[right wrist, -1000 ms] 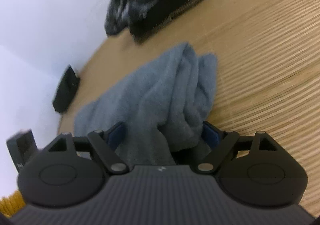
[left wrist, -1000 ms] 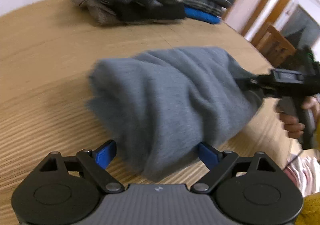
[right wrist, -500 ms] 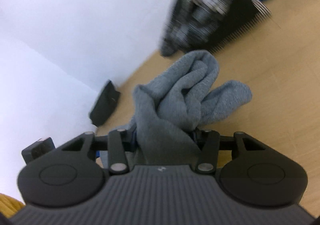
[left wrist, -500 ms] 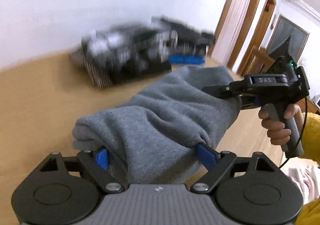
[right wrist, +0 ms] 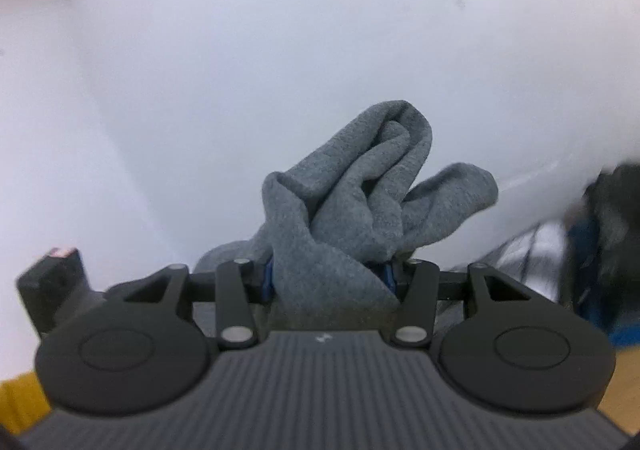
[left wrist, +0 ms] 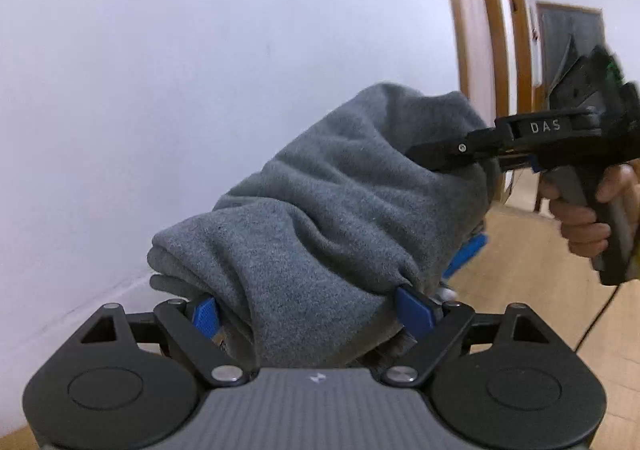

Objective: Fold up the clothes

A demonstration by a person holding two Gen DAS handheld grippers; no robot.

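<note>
A folded grey fleece garment point(left wrist: 328, 210) is held up in the air between both grippers, off the table. My left gripper point(left wrist: 308, 310) is shut on its near end, which bulges between the blue pads. My right gripper point(right wrist: 332, 274) is shut on the other end, with folds of the grey garment point(right wrist: 360, 202) sticking up past the fingers. In the left wrist view the right gripper point(left wrist: 532, 142) and the hand holding it are at the right, clamped on the garment's far end.
A white wall fills most of both views. A blurred pile of dark and striped clothes point(right wrist: 580, 242) with something blue is at the right of the right wrist view. Wooden door frames point(left wrist: 480, 30) and a strip of wooden tabletop point(left wrist: 520, 290) show at the right.
Both grippers have lifted the grey garment off the table and tilted upward. The table and clothes pile have dropped almost out of view. The right gripper closed tighter on the garment.
</note>
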